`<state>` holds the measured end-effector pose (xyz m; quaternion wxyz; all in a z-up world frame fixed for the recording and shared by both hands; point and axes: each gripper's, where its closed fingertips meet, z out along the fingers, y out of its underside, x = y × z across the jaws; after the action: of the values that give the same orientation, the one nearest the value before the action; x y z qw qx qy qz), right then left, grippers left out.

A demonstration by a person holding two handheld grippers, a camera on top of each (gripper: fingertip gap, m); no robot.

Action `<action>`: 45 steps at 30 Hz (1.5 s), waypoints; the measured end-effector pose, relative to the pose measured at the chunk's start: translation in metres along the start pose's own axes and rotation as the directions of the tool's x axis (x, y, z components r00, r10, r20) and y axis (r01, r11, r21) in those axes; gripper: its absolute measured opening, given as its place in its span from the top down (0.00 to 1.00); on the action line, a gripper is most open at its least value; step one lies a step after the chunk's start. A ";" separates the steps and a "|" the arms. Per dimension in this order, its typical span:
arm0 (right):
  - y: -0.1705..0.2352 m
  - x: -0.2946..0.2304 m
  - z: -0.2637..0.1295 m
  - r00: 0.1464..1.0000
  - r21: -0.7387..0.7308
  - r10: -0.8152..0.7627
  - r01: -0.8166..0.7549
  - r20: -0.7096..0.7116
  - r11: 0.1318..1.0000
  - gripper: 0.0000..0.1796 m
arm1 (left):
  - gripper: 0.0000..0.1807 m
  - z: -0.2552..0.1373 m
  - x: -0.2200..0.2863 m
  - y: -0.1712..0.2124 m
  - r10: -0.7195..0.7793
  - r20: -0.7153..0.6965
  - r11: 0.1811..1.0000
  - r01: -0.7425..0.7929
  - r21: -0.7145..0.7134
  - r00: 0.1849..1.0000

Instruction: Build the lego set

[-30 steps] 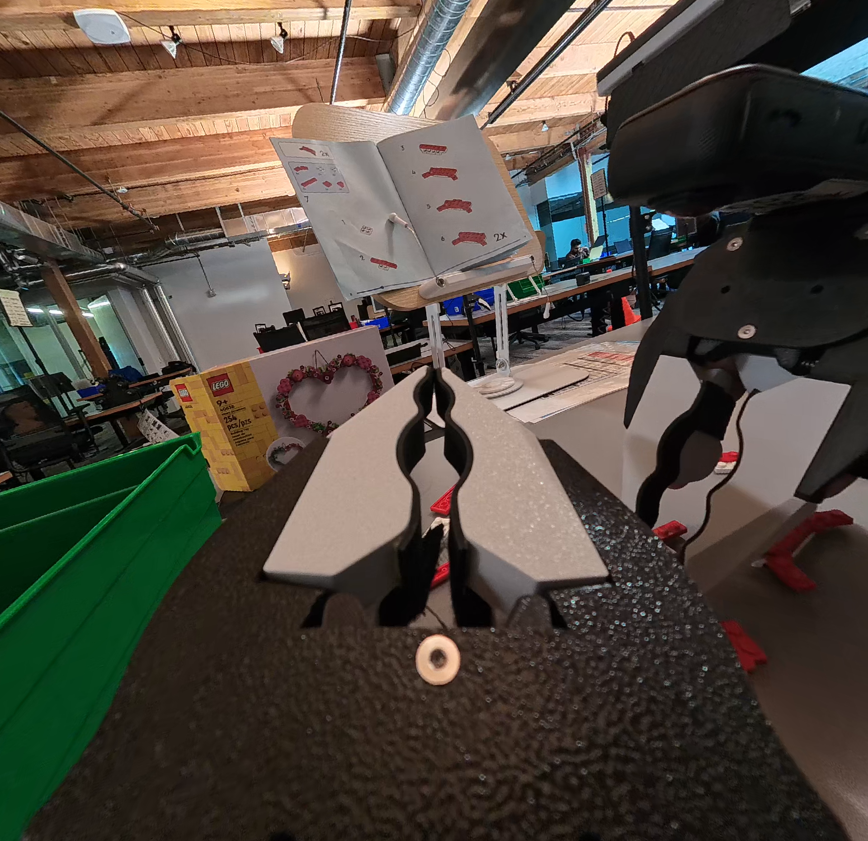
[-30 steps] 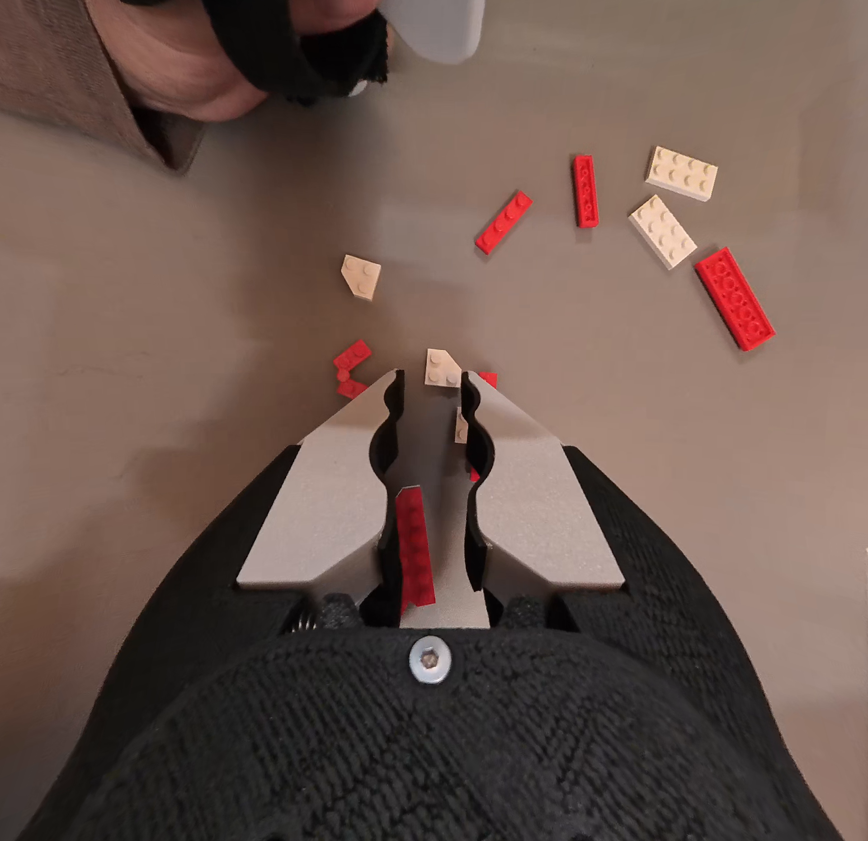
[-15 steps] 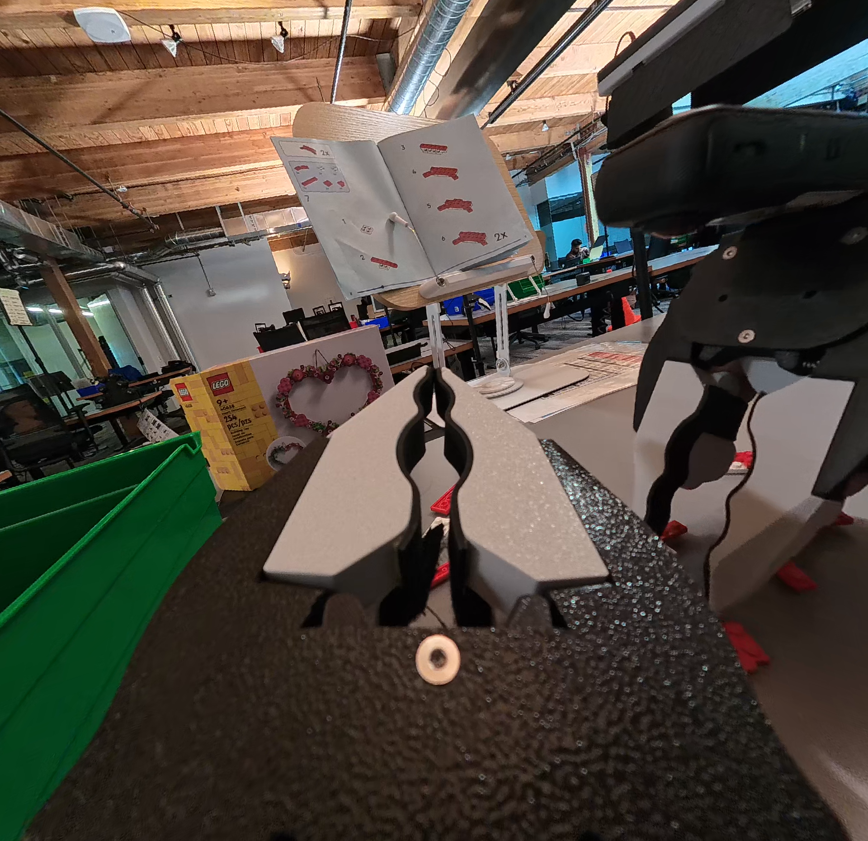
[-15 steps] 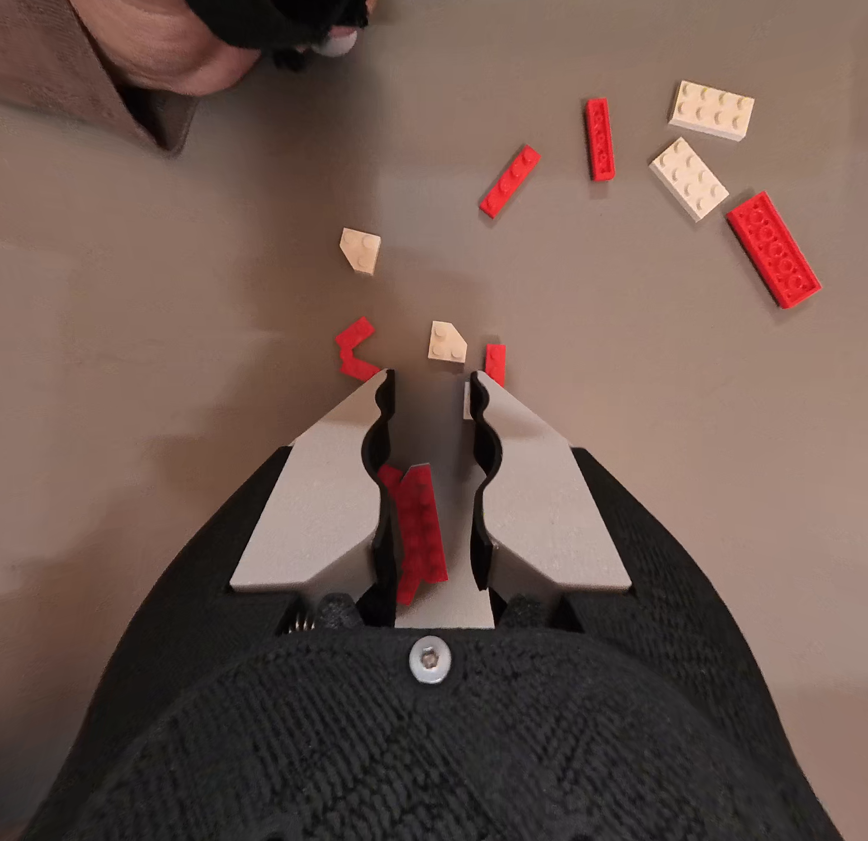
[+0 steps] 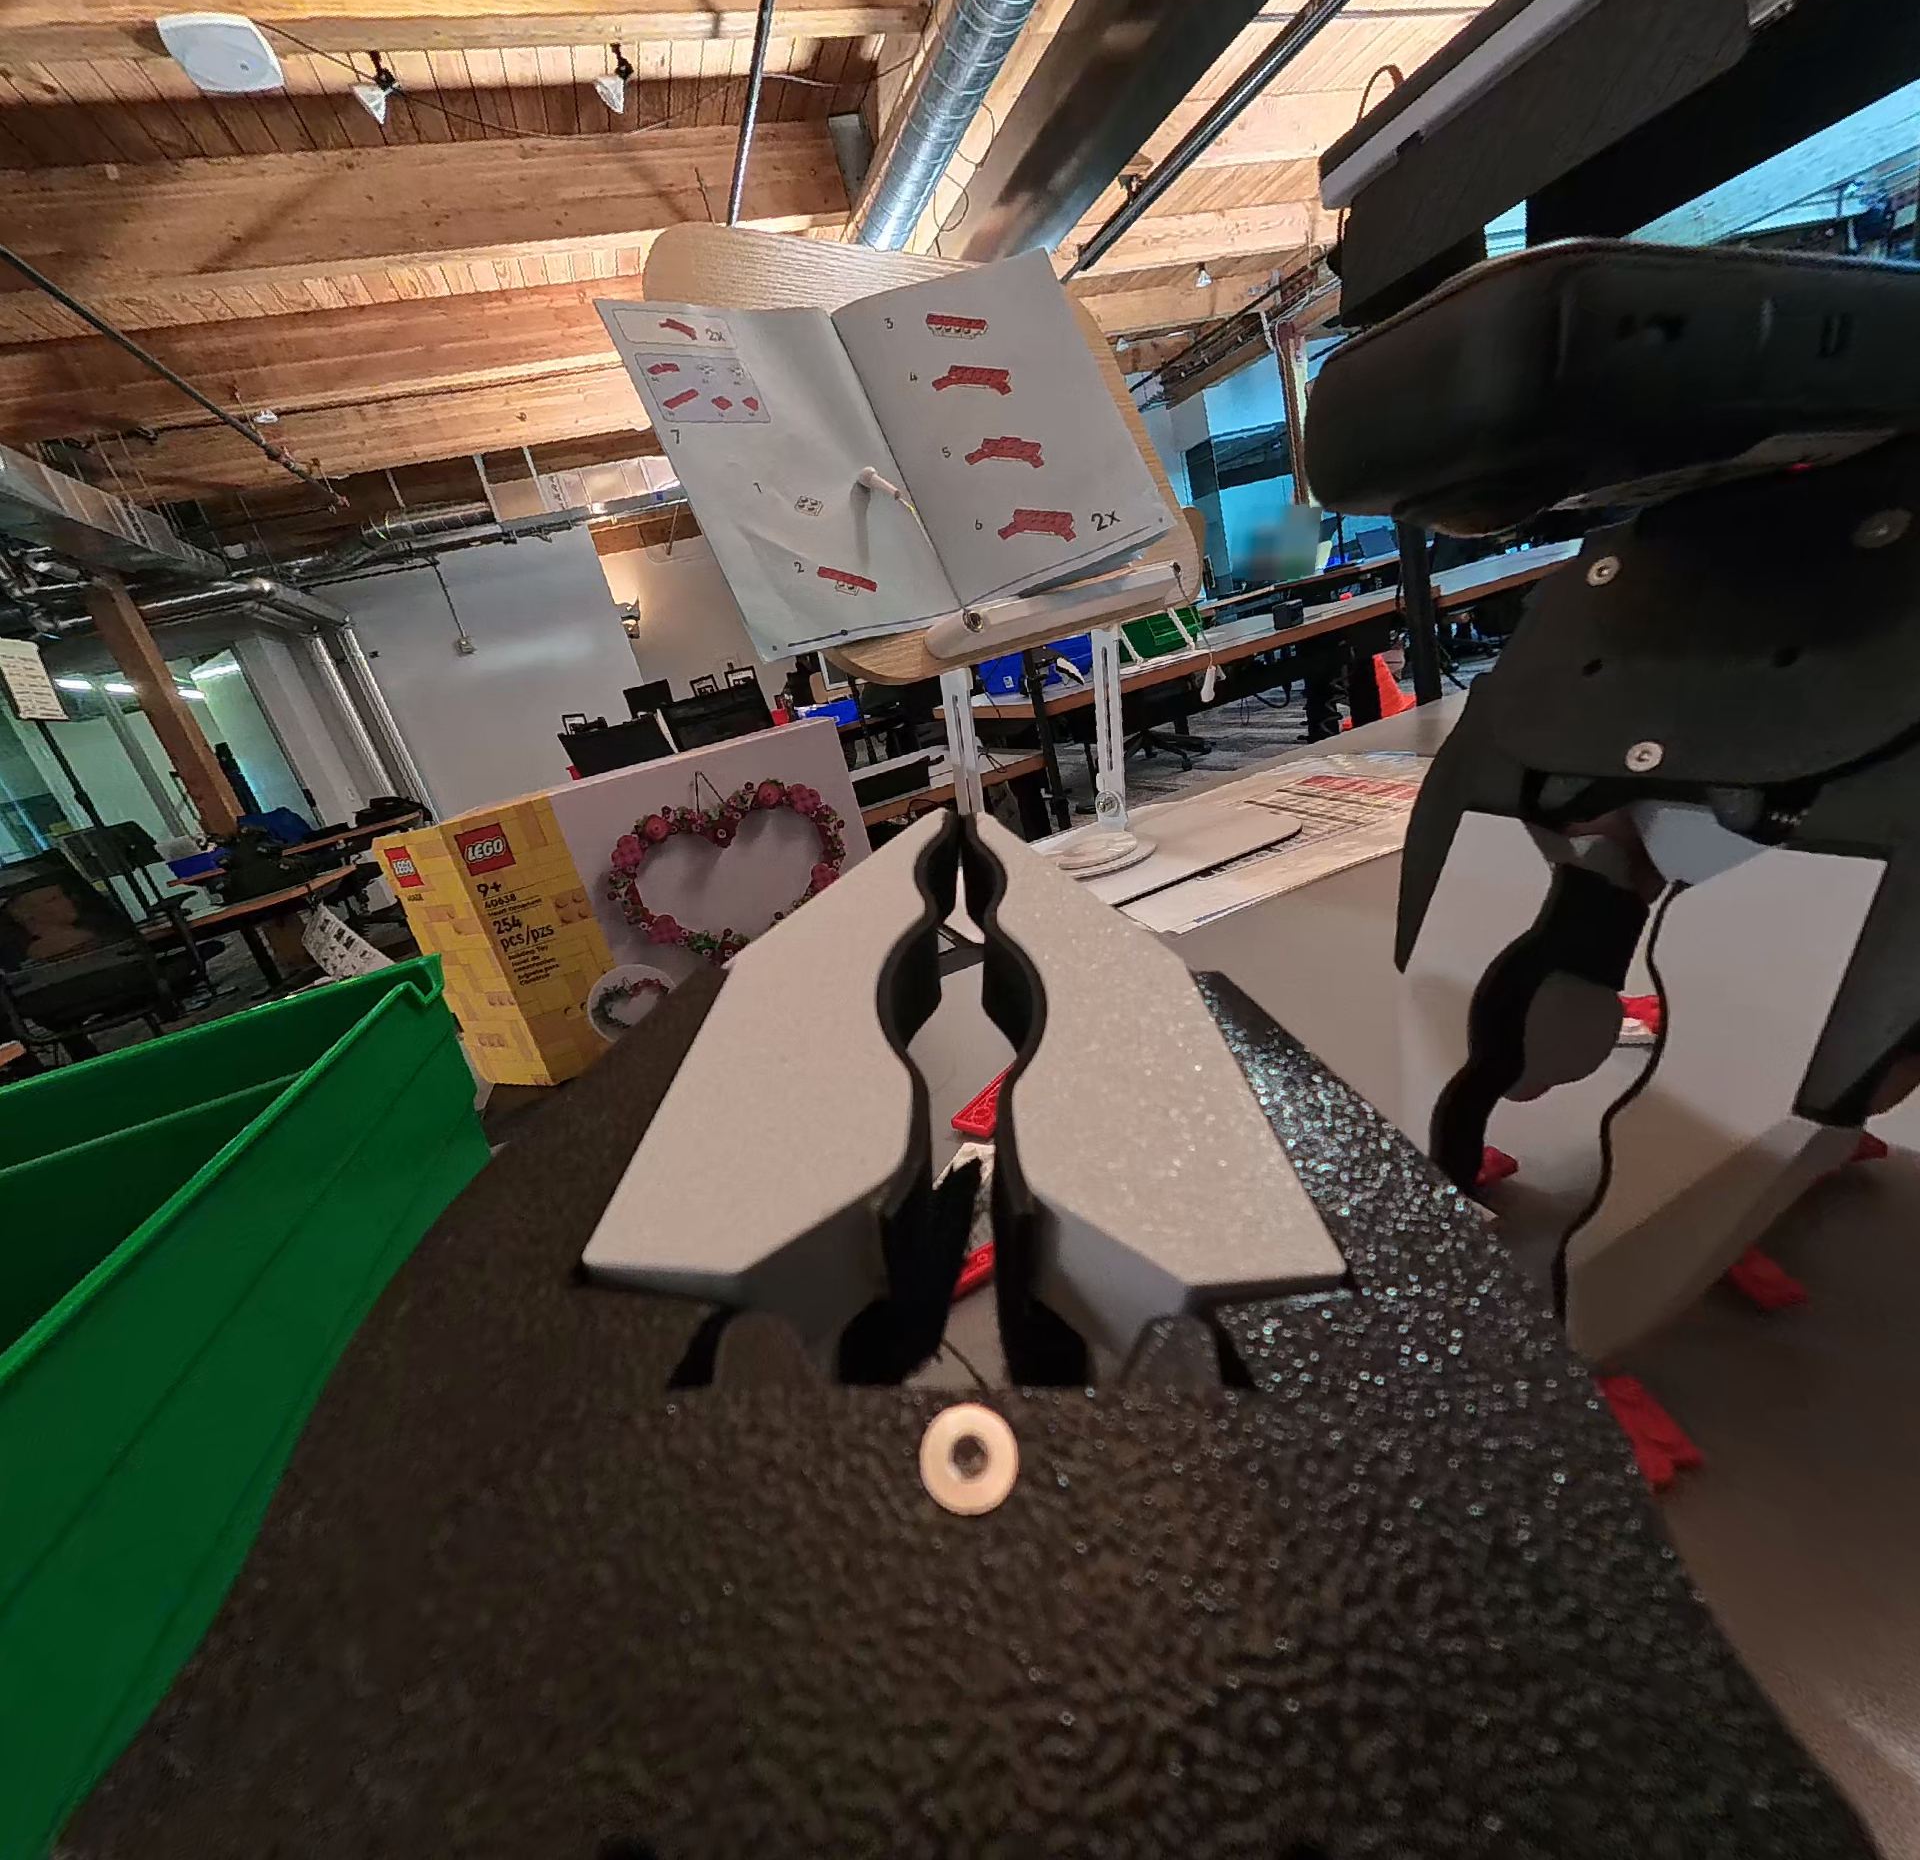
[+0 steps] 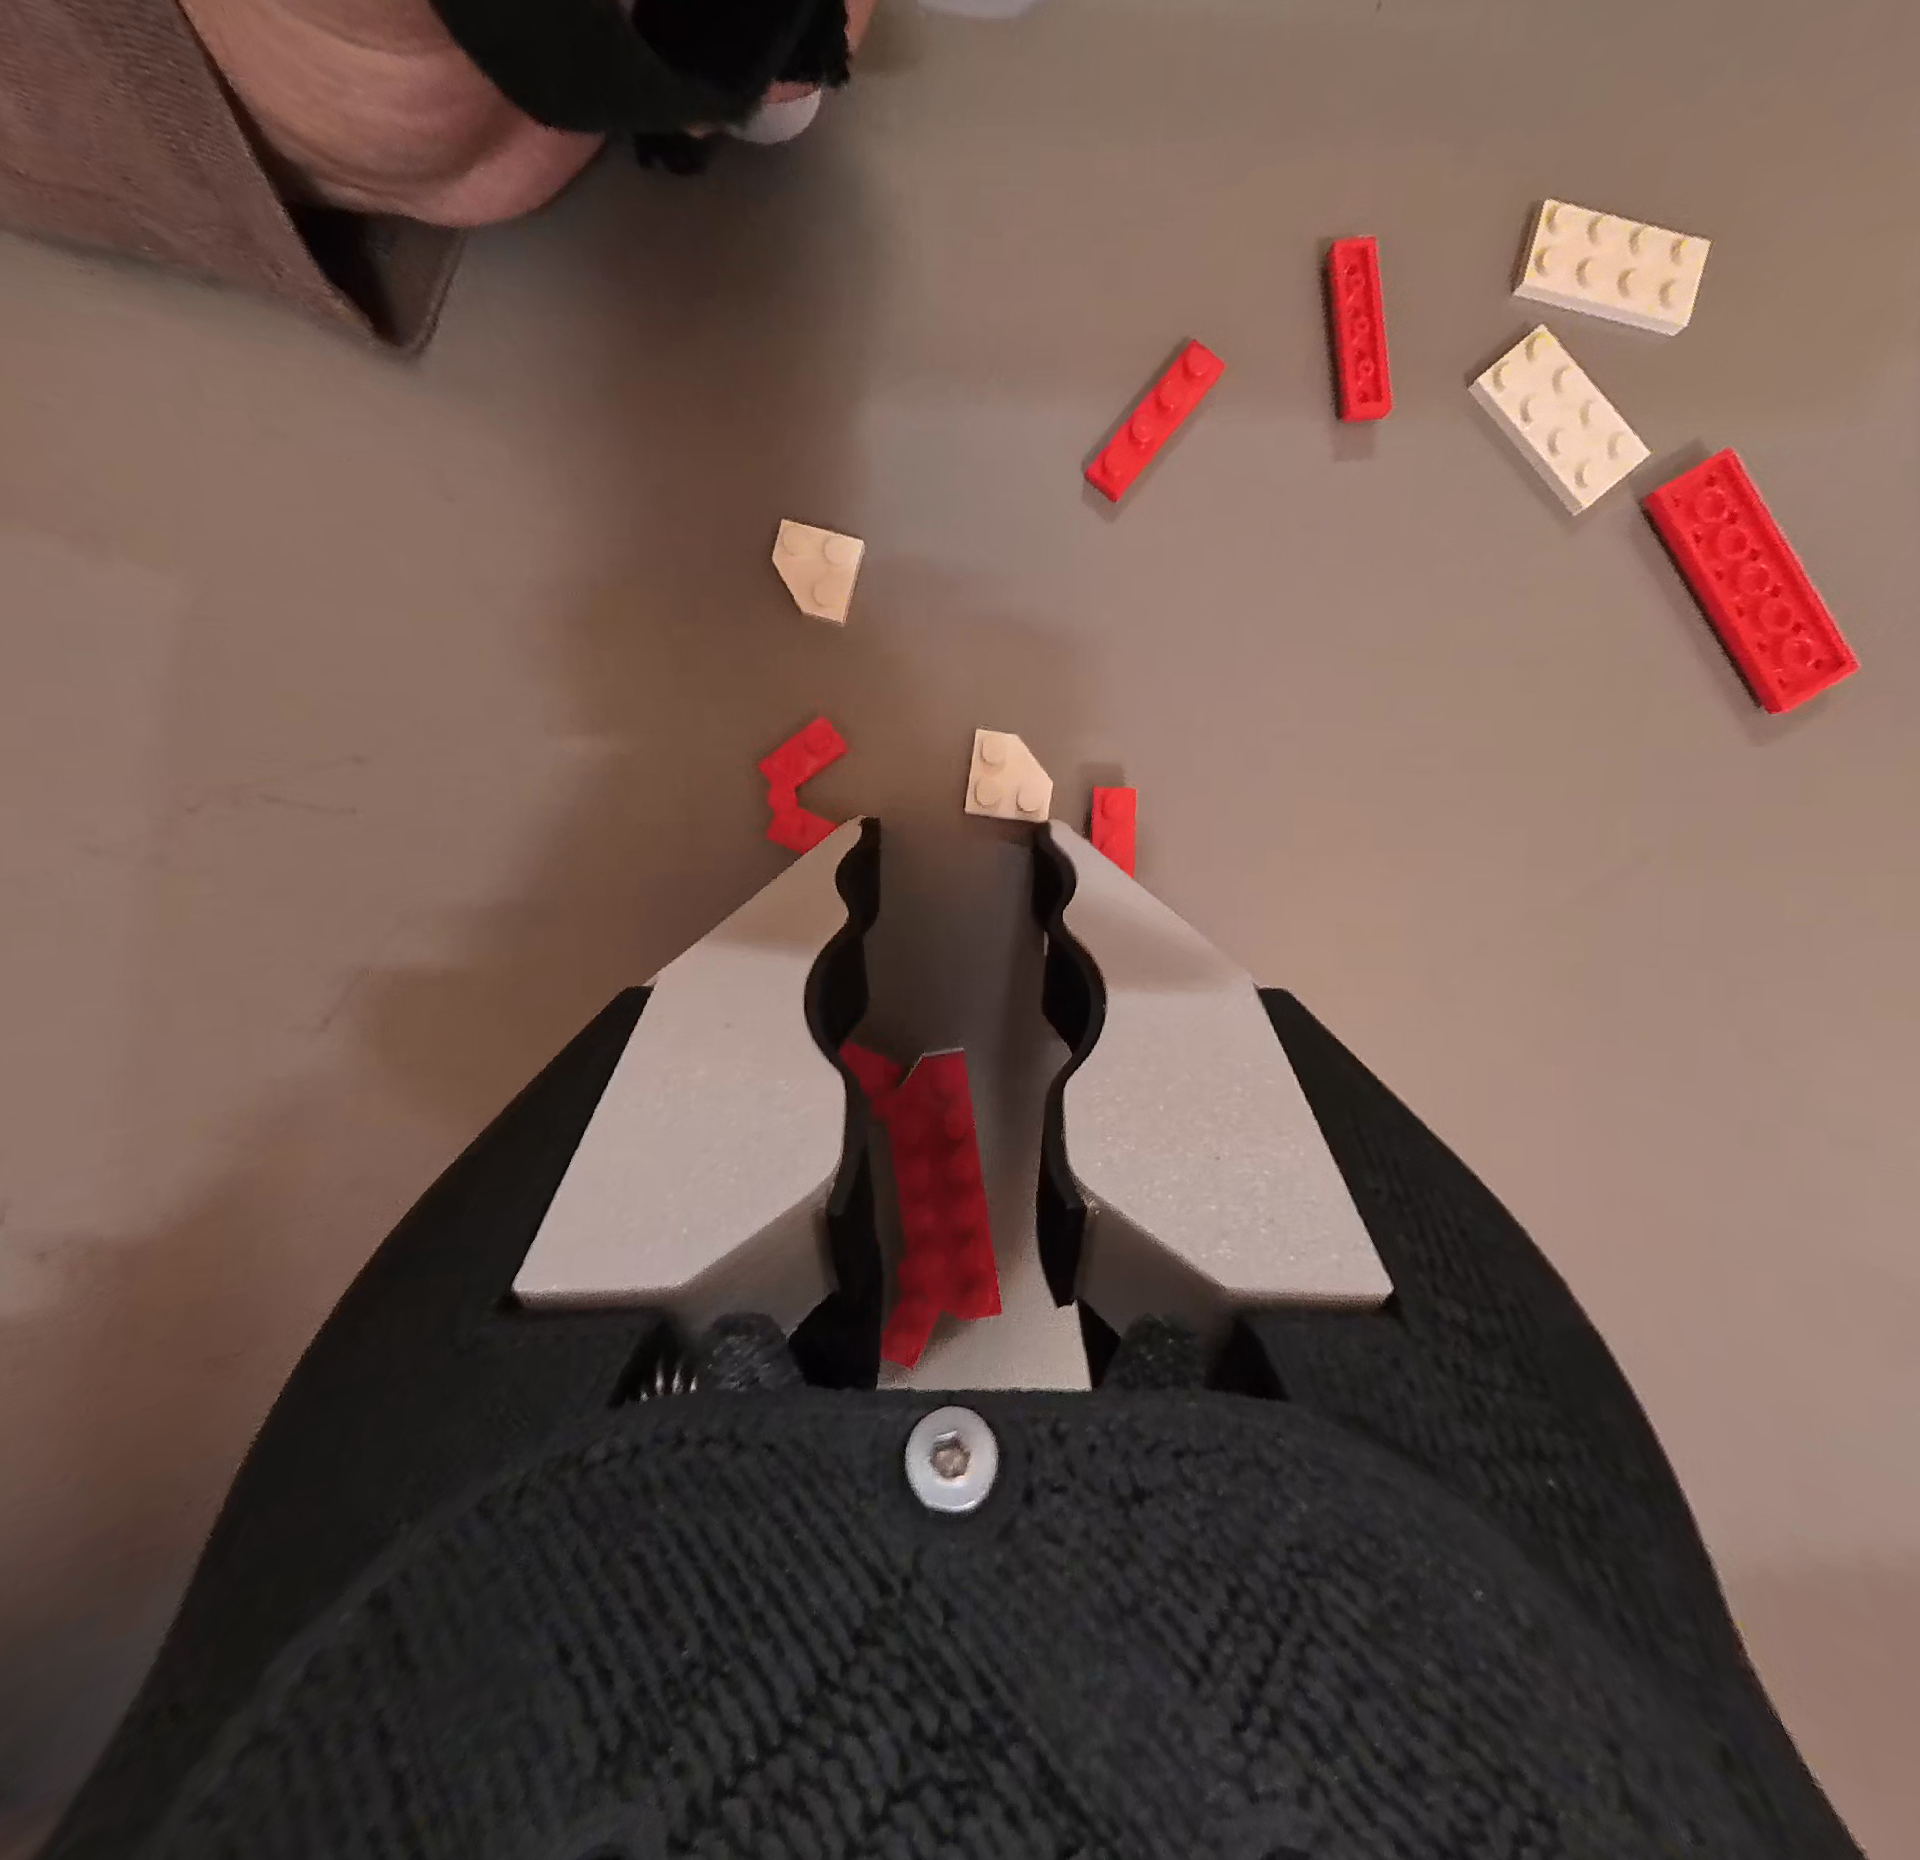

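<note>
My right gripper (image 6: 956, 828) points down at the grey table (image 6: 364, 875), jaws a little apart. A red plate assembly (image 6: 940, 1197) lies between the jaws near their base, against the left finger; I cannot tell whether it is gripped or resting on the table. Two cream wedge plates (image 6: 821, 569) (image 6: 1006, 776), a red corner piece (image 6: 800, 776) and a small red plate (image 6: 1114, 823) lie just past the tips. My left gripper (image 5: 961, 839) is shut, tips touching, and held level. The right gripper (image 5: 1507, 1239) also shows to its right.
Farther right lie two narrow red plates (image 6: 1153, 418) (image 6: 1358, 330), two cream plates (image 6: 1610, 267) (image 6: 1558, 418) and a long red plate (image 6: 1751, 579). A hand (image 6: 416, 117) is at the far left. The instruction booklet (image 5: 883, 460), the set's box (image 5: 623, 917) and green bins (image 5: 208, 1187) stand behind. Left tips to right tips: about 15 cm.
The right jaws have opened slightly and more of the red assembly shows between them. The right gripper has shifted a little over the table. The left gripper has not moved.
</note>
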<state>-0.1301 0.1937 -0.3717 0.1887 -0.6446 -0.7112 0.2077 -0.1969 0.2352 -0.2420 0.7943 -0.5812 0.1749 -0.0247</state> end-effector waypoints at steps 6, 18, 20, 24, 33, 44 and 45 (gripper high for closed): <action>-0.004 0.001 0.002 1.000 0.021 -0.017 0.017 -0.009 1.000 0.83 | 1.00 0.000 0.000 0.000 0.001 0.000 1.000 -0.001 0.000 1.000; -0.019 -0.010 0.012 0.998 0.076 -0.063 0.061 0.024 0.995 0.84 | 1.00 0.001 0.001 0.000 0.004 -0.002 1.000 -0.004 0.000 1.000; -0.019 -0.010 0.012 0.997 0.070 -0.074 0.072 0.017 0.995 0.85 | 1.00 0.001 0.001 0.000 0.004 -0.002 1.000 -0.004 -0.001 1.000; -0.017 -0.007 0.010 0.996 0.052 -0.092 0.092 -0.006 0.994 0.89 | 1.00 0.001 0.001 0.000 0.005 -0.003 1.000 -0.005 -0.001 1.000; -0.011 0.003 -0.001 0.990 0.039 -0.127 0.129 -0.065 0.991 0.88 | 1.00 0.000 -0.002 -0.003 0.006 0.014 1.000 -0.007 0.015 1.000; 0.013 0.026 -0.018 0.995 0.065 -0.026 0.032 -0.093 0.997 0.83 | 1.00 -0.001 -0.008 -0.005 0.002 0.029 1.000 -0.003 0.025 1.000; 0.015 0.025 -0.017 0.996 0.063 -0.023 0.029 -0.088 0.998 0.83 | 1.00 -0.002 -0.008 -0.006 0.002 0.028 1.000 -0.003 0.025 1.000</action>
<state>-0.1115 0.2211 -0.3655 0.2427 -0.6374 -0.7035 0.1998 -0.2036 0.2338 -0.2353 0.8041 -0.5711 0.1641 -0.0176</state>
